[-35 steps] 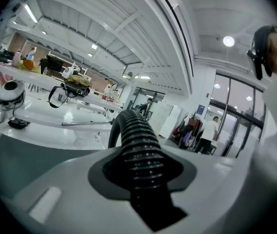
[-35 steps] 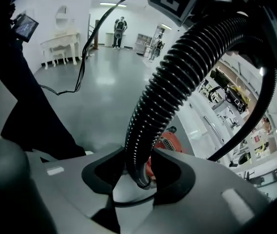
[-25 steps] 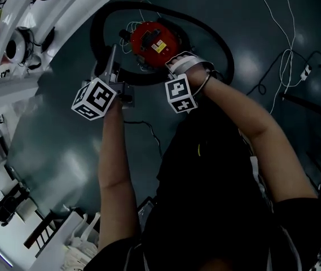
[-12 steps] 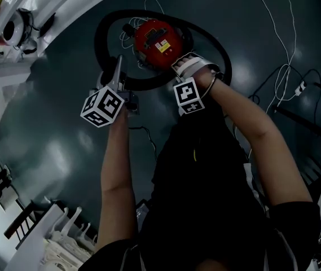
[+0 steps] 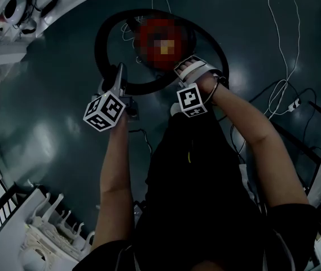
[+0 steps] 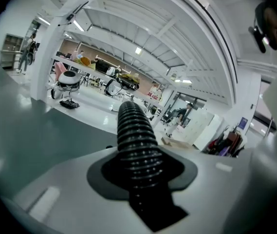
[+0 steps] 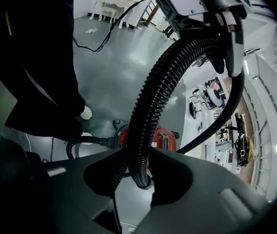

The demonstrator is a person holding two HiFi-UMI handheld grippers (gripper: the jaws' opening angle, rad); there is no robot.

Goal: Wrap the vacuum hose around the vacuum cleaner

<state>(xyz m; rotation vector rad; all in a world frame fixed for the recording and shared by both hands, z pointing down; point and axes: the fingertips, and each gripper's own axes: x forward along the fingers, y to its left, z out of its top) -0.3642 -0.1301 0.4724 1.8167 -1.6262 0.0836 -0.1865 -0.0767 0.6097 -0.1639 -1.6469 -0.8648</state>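
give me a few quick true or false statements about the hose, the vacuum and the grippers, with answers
1. The hose loops around the red vacuum cleaner on the floor. True.
2. The left gripper is empty. False: its jaws clamp the ribbed hose.
3. The right gripper holds a white cable. False: the black hose sits between its jaws, which have just been closing.
4. A marker cube rides on each gripper. True.
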